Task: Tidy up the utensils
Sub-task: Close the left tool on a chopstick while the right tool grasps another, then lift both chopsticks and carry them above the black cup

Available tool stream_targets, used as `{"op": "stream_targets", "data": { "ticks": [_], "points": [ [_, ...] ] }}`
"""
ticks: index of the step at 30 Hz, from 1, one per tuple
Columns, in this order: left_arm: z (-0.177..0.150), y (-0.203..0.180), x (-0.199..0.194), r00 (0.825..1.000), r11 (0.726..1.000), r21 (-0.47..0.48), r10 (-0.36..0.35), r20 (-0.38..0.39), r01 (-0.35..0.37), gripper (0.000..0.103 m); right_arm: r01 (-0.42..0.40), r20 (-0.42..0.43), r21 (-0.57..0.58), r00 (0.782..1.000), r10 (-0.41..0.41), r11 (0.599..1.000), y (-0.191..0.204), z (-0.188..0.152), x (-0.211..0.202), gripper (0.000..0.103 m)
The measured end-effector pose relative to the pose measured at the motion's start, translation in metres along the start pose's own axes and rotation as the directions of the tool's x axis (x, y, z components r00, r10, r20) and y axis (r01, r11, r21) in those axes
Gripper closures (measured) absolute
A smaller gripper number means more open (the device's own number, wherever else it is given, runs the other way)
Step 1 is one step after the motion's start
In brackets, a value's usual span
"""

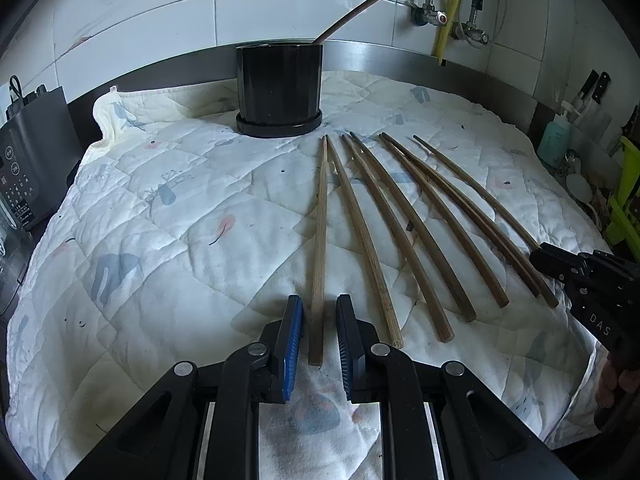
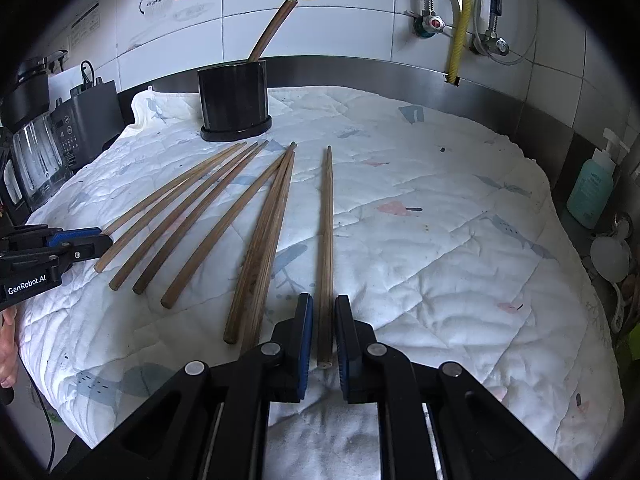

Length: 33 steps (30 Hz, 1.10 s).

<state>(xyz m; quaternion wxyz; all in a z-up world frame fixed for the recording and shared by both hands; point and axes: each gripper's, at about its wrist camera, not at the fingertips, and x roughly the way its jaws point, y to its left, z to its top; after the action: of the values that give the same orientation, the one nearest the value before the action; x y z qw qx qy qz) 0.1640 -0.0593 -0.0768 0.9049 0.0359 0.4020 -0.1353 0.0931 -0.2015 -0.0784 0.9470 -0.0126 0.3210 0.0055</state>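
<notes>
Several brown wooden chopsticks lie fanned on a white quilted cloth [image 1: 180, 208]. A black holder cup [image 1: 279, 88] stands at the back with one chopstick [image 1: 352, 14] leaning in it; it also shows in the right wrist view [image 2: 234, 98]. My left gripper [image 1: 319, 322] is open, its blue pads either side of the leftmost chopstick [image 1: 320, 240], not touching. My right gripper [image 2: 324, 320] is open around the rightmost chopstick [image 2: 327, 240], with small gaps. Each gripper shows in the other's view, the right gripper [image 1: 560, 264] at the far right and the left gripper [image 2: 76, 240] at the far left.
A black appliance [image 1: 28, 168] and a glass jug [image 2: 36, 164] stand left of the cloth. A teal soap bottle [image 2: 592, 192] and a green rack [image 1: 628, 208] are at the right. Tiled wall with pipes and valves [image 2: 436, 24] behind. The cloth hangs over the front edge.
</notes>
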Motion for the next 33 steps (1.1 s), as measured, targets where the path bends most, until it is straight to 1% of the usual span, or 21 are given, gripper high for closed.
{"op": "stream_targets", "data": {
  "ticks": [3, 4, 5, 7, 10, 14, 20, 27, 33],
  "points": [
    [0.002, -0.001, 0.003, 1.0, 1.0, 0.001, 0.004, 0.008, -0.004, 0.085, 0.015, 0.01, -0.012, 1.0, -0.015, 1.0, 0.003, 0.001, 0.002, 0.089],
    [0.003, -0.001, 0.004, 1.0, 1.0, 0.005, 0.008, 0.008, -0.008, 0.088, 0.018, 0.008, -0.022, 1.0, -0.018, 1.0, 0.005, 0.002, 0.001, 0.091],
    [0.004, -0.001, 0.004, 1.0, 1.0, 0.009, 0.013, 0.007, -0.013, 0.094, 0.014, 0.005, -0.022, 1.0, -0.014, 1.0, 0.005, 0.002, 0.001, 0.092],
    [0.006, 0.001, 0.004, 1.0, 1.0, 0.005, 0.003, 0.002, -0.003, 0.096, -0.001, 0.001, -0.009, 1.0, 0.001, 1.0, 0.003, 0.004, -0.002, 0.093],
    [0.01, 0.008, -0.002, 1.0, 1.0, -0.013, -0.012, 0.007, 0.012, 0.097, -0.003, 0.013, -0.003, 1.0, 0.003, 1.0, 0.001, 0.008, -0.011, 0.094],
    [0.018, 0.013, -0.017, 0.999, 1.0, -0.017, -0.025, 0.023, 0.026, 0.097, -0.001, 0.045, -0.024, 0.999, 0.002, 1.0, 0.001, 0.019, -0.026, 0.094],
    [0.036, 0.015, -0.042, 0.998, 1.0, 0.008, -0.028, 0.057, 0.027, 0.097, 0.002, 0.12, -0.064, 0.993, 0.005, 0.998, 0.001, 0.046, -0.047, 0.094],
    [0.058, 0.018, -0.062, 0.996, 0.999, 0.04, -0.02, 0.081, 0.017, 0.097, -0.036, 0.125, -0.077, 0.991, 0.046, 0.996, -0.005, 0.082, -0.056, 0.094],
    [0.083, 0.029, -0.074, 0.993, 0.998, 0.024, -0.053, 0.102, 0.051, 0.097, -0.08, 0.122, -0.094, 0.988, 0.091, 0.992, -0.007, 0.115, -0.067, 0.094]
  ]
}}
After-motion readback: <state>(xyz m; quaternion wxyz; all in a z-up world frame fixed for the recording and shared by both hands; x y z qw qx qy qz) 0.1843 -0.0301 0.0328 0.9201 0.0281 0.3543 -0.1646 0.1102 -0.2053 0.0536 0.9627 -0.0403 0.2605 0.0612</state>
